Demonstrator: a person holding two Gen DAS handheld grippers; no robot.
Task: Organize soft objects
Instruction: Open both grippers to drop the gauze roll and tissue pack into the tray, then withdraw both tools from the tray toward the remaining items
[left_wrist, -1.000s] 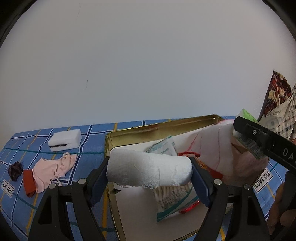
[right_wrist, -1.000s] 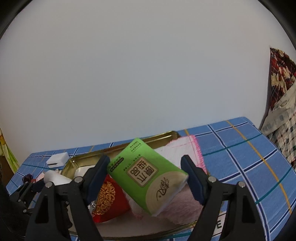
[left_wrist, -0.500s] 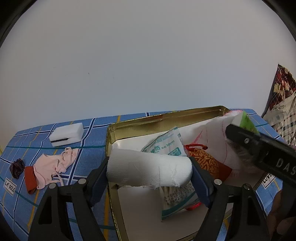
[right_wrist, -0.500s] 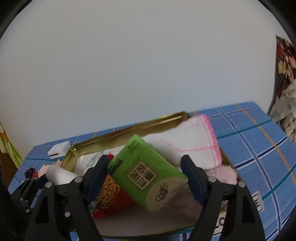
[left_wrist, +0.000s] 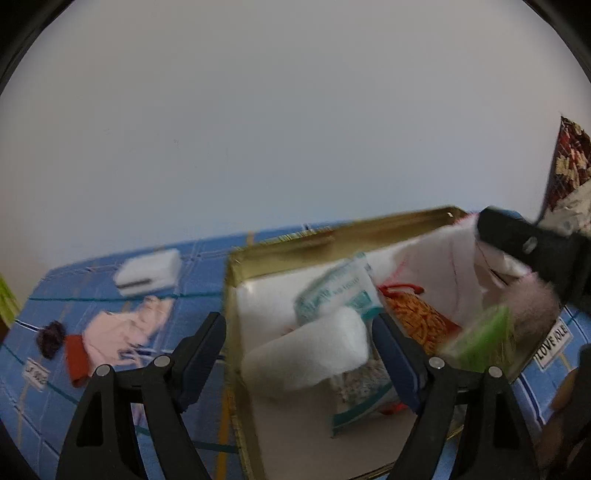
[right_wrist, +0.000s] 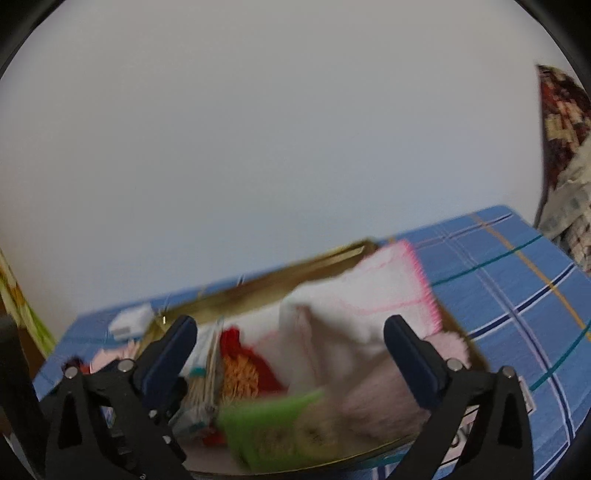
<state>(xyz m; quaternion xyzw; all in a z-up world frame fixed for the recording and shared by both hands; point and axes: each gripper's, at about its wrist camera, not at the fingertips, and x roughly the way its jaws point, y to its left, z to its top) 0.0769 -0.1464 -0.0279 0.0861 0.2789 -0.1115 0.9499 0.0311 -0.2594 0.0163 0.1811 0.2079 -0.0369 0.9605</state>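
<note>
A gold tin (left_wrist: 332, 232) (right_wrist: 295, 266) lies open on the blue checked cloth. My left gripper (left_wrist: 297, 332) hangs over its left side, jaws opening. The white bandage roll (left_wrist: 306, 350) lies tilted and blurred between them, clear of the left pad. My right gripper (right_wrist: 290, 325) is over the tin's right side, jaws opening wide and empty. The green tissue pack (right_wrist: 273, 417) (left_wrist: 480, 343) is a blur below them, inside the tin. One right finger (left_wrist: 532, 251) crosses the left wrist view.
The tin also holds a white pink-edged towel (right_wrist: 369, 295), a red pouch (left_wrist: 417, 317), a teal-printed packet (left_wrist: 336, 295) and a pink fluffy item (right_wrist: 388, 398). Left of it lie a white block (left_wrist: 147, 273), a pink cloth (left_wrist: 122, 332) and a dark scrunchie (left_wrist: 51, 338).
Both grippers have opened. The bandage roll has left the left pads and tipped down into the tin. The green pack has dropped out of the right jaws into the tin.
</note>
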